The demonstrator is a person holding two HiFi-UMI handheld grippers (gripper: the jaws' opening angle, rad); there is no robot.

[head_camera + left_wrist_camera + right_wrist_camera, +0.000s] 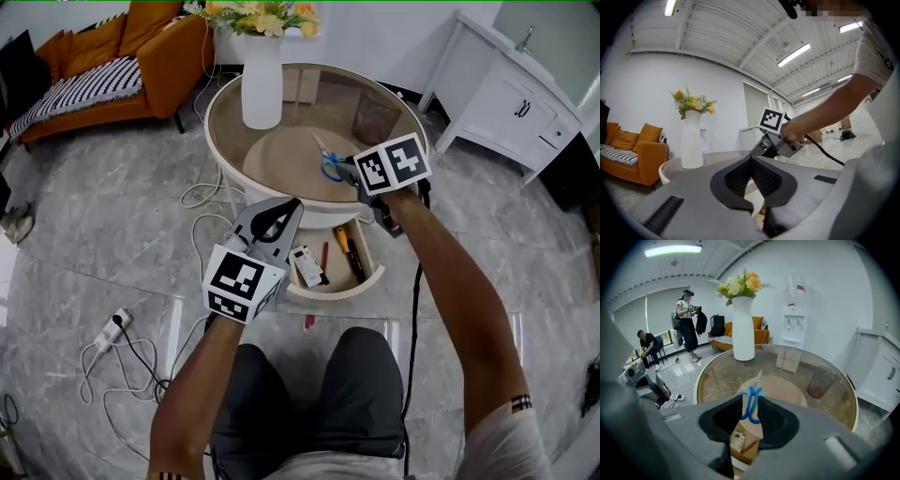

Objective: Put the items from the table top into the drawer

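Blue-handled scissors [328,161] lie on the round glass table [225,103], blades pointing away from me. My right gripper [345,171] reaches down to them, and in the right gripper view the blue handles [750,411] sit between its open fingers without the pads pressing on them. Below the table's near edge the drawer [333,292] stands pulled out, holding a white box [307,265], a red pen [324,256] and an orange-and-black marker [349,251]. My left gripper [291,208] hovers level by the drawer's left side, shut and empty; its tips meet in its own view [751,161].
A white vase [262,80] of flowers and a glass cup [377,114] stand on the table's far half. A small red item [309,321] lies on the floor below the drawer. Cables and a power strip [111,330] lie at left, and a white cabinet [506,94] stands at right.
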